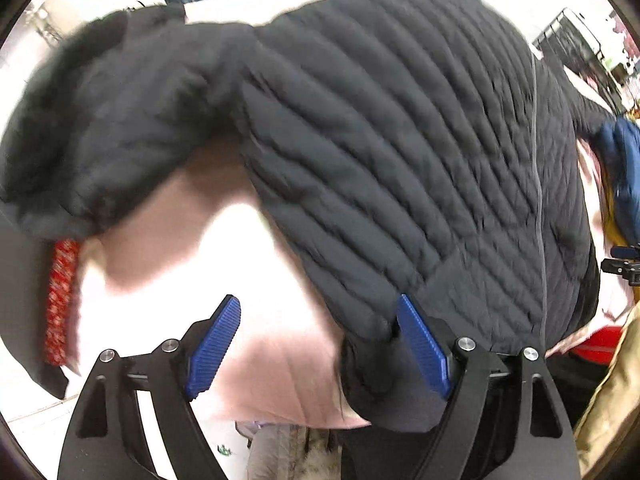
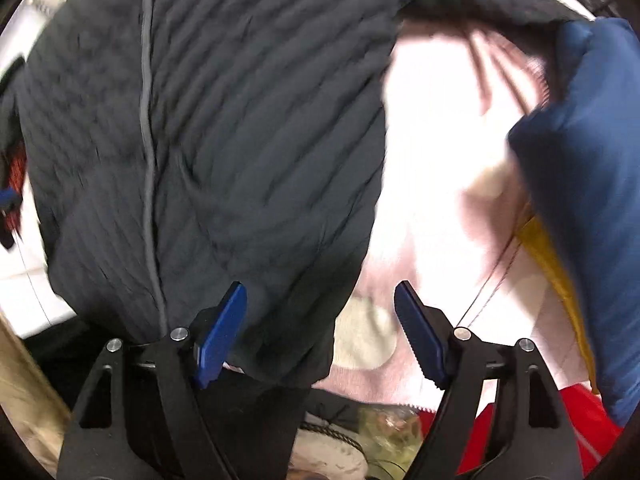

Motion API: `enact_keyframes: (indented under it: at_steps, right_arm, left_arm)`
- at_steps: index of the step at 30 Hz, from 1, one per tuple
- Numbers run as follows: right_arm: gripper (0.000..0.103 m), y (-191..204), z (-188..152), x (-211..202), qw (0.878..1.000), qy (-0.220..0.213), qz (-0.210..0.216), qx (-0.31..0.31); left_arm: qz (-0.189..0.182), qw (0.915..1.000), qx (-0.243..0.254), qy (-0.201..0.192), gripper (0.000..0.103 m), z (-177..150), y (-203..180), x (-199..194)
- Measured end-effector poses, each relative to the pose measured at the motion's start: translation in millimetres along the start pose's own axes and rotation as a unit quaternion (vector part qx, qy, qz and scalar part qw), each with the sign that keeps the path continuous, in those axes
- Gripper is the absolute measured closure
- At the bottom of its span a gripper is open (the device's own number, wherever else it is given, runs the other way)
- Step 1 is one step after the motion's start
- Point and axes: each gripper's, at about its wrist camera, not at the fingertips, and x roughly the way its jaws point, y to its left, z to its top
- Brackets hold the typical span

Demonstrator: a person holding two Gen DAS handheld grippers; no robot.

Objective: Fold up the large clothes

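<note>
Black quilted jacket lies spread front-up across the pink sheet, zipper closed, so it's laid out ready for folding. Left gripper gapes wide at the near hem corner, right gripper likewise over the other; neither pinches fabric. Blue garment sits aside, right.
</note>
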Motion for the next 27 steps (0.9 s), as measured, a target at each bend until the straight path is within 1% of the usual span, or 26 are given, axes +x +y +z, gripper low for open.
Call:
enact_keyframes:
  at_steps: [2,3,5,6,7,8,11,13,14,15,18,19,20,22,25,27]
  right_arm:
    - [0.027,-1,17,-15,1.0,-0.018,0.006,0.004]
    - [0.027,0,24,-21,1.0,-0.026,0.007,0.004]
    - [0.027,6,47,-37,0.999,-0.049,0.006,-0.006]
    - [0.027,7,57,-43,0.998,-0.057,0.005,-0.012]
    - [0.027,12,67,-48,0.998,-0.065,0.003,-0.021]
    - [0.027,15,67,-56,0.997,-0.071,0.001,-0.028]
    - [0.027,28,101,-68,0.994,-0.093,-0.007,-0.05]
    - [0.027,30,115,-82,0.993,-0.103,-0.004,-0.056]
    - [0.027,32,130,-86,0.992,-0.11,-0.003,-0.057]
    - [0.027,12,107,-94,0.992,-0.113,0.0,-0.058]
    - [0.027,15,142,-105,0.99,-0.126,0.004,-0.056]
    - [0.027,19,150,-105,0.99,-0.131,0.003,-0.055]
    - [0.027,20,166,-107,0.989,-0.135,0.002,-0.052]
    - [0.027,25,186,-108,0.989,-0.138,0.005,-0.043]
    - [0.027,28,226,-109,0.99,-0.14,0.019,-0.026]
    - [0.027,32,253,-106,0.99,-0.141,0.024,-0.016]
  left_arm:
    - [-0.003,0.9998,-0.006,-0.019,0.025,15,7,-13]
    - [-0.005,0.9996,-0.007,-0.027,0.024,23,4,-18]
    - [-0.009,0.9989,-0.008,-0.046,0.019,43,4,-28]
    - [-0.012,0.9984,-0.008,-0.055,0.018,52,-1,-26]
    - [-0.014,0.998,-0.007,-0.062,0.017,51,-2,-30]
    - [-0.016,0.9974,-0.005,-0.069,0.017,56,-2,-34]
    - [-0.023,0.9957,-0.003,-0.09,0.015,80,-2,-42]
    - [-0.026,0.9938,-0.01,-0.107,0.014,96,0,-47]
    - [-0.027,0.9931,-0.013,-0.114,0.013,96,3,-45]
    - [-0.028,0.9923,-0.018,-0.119,0.013,102,8,-48]
    - [-0.036,0.9891,-0.036,-0.139,0.012,131,17,-54]
    - [-0.038,0.9885,-0.04,-0.141,0.011,141,20,-54]
    - [-0.036,0.9885,-0.044,-0.14,0.011,154,23,-53]
    - [-0.032,0.9896,-0.047,-0.132,0.011,173,26,-46]
    - [-0.029,0.9919,-0.051,-0.112,0.011,201,27,-28]
    - [-0.033,0.9936,-0.062,-0.088,0.011,216,27,-11]
